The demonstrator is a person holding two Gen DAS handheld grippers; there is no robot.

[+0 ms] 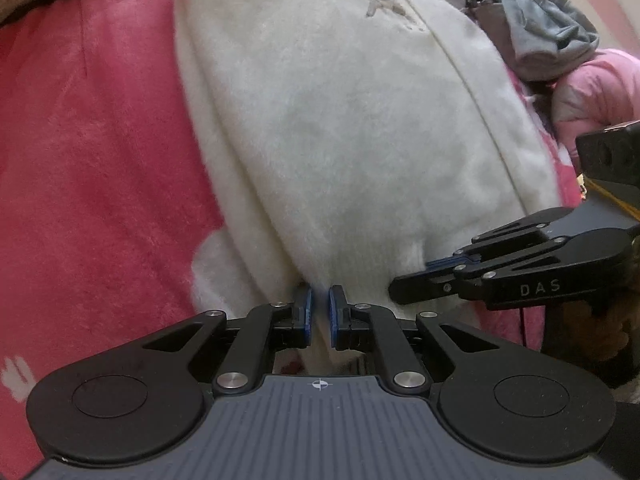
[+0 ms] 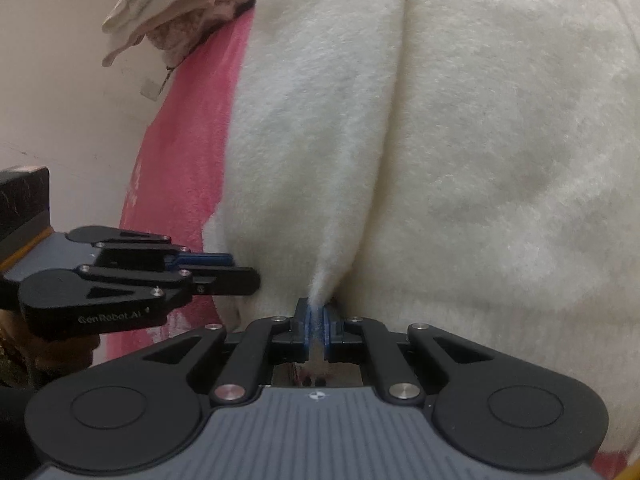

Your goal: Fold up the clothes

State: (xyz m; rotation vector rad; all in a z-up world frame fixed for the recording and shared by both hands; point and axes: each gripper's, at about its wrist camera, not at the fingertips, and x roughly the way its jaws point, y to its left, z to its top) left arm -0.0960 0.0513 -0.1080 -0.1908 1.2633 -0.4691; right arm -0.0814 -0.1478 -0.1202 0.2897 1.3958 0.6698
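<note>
A white fleecy garment fills the middle of both views, lying on a pink plush blanket. The left gripper, at lower centre of its view, is clamped on the garment's near edge. The right gripper pinches a raised fold of the same cloth. A pile of grey clothes sits at upper right of the left view.

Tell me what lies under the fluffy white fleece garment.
A pink plush blanket shows beside the fluffy white fleece garment and runs beneath it. Whatever else lies under the garment is covered.
</note>
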